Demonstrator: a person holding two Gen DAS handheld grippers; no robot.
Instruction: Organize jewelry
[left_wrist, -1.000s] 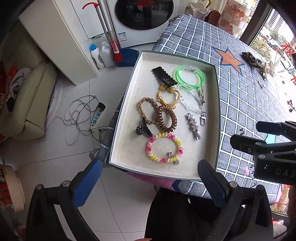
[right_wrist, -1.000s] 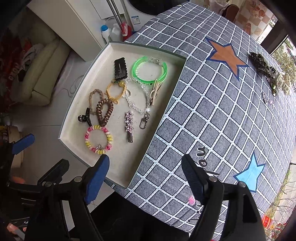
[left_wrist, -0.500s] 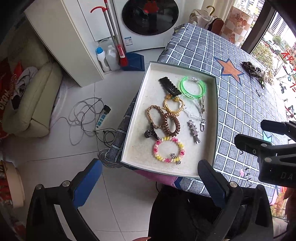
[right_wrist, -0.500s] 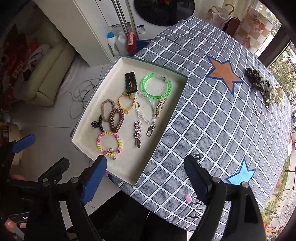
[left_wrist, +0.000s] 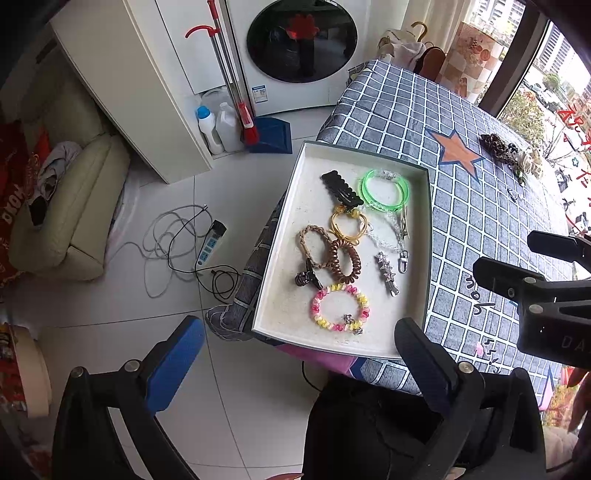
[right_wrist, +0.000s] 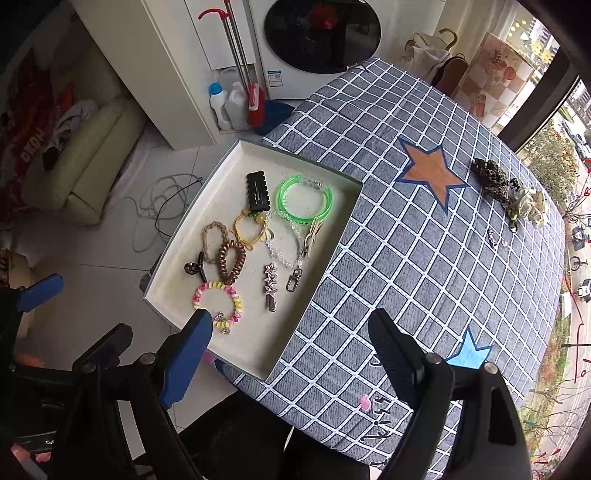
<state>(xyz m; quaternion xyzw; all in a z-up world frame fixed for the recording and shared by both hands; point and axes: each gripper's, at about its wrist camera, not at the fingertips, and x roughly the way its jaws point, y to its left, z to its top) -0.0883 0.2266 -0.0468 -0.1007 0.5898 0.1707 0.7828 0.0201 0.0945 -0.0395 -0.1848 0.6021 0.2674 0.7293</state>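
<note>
Above tray (right_wrist: 184, 240), both hand-held grippers (left_wrist: 299, 354) (right_wrist: 291, 339) wide, empty

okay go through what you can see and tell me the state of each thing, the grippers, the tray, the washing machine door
Left gripper: open, empty.
Right gripper: open, empty.
Tray: uncovered, overhanging the table edge, holding jewelry.
Green bangle: lying flat in tray.
Washing machine door: closed.
Leopard scrunchie: on tablecloth, outside tray.

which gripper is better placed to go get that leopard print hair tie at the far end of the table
Right, probably. The right gripper hangs open over the checked tablecloth, facing the leopard print hair tie. The left gripper is out over the floor, with the tray between.
</note>
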